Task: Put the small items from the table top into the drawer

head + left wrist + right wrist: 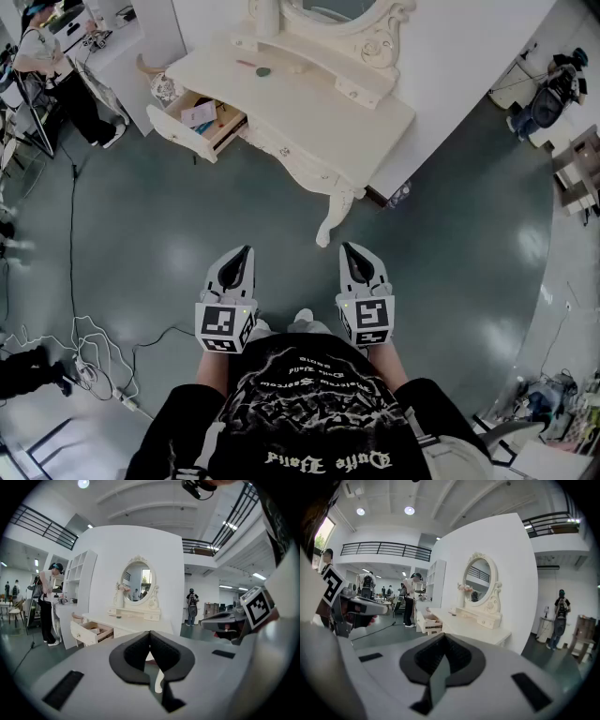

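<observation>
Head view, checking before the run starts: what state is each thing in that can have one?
Drawer: pulled open, things inside.
Green item: lying on the table top, not in the drawer.
Left tool: shut, empty, short of the table.
Right tool: shut, empty, short of the table.
</observation>
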The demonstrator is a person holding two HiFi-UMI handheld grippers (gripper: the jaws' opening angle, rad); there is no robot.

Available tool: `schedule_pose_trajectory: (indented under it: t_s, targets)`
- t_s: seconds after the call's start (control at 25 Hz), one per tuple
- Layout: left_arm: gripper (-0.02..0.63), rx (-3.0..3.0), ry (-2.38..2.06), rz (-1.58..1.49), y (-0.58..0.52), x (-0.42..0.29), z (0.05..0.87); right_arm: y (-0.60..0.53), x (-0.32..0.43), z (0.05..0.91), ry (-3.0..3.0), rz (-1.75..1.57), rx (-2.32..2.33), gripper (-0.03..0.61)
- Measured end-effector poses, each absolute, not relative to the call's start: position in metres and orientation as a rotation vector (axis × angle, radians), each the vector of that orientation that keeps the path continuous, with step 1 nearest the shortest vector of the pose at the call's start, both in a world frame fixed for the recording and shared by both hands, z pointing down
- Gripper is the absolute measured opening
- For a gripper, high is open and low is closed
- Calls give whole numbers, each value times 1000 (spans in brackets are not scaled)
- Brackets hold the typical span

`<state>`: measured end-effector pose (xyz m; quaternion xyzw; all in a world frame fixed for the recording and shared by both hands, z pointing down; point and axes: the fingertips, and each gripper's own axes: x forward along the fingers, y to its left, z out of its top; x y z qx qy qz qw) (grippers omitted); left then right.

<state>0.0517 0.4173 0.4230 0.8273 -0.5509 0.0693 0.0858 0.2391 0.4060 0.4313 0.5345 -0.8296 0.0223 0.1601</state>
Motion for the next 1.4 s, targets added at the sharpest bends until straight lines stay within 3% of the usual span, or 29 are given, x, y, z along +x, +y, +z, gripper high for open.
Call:
schedule_pose_trajectory:
  t_s: [1.4]
  targets:
    - [15, 2513, -1662, 457, 404, 97, 450, 384, 273, 458, -2298, -64, 1339, 9]
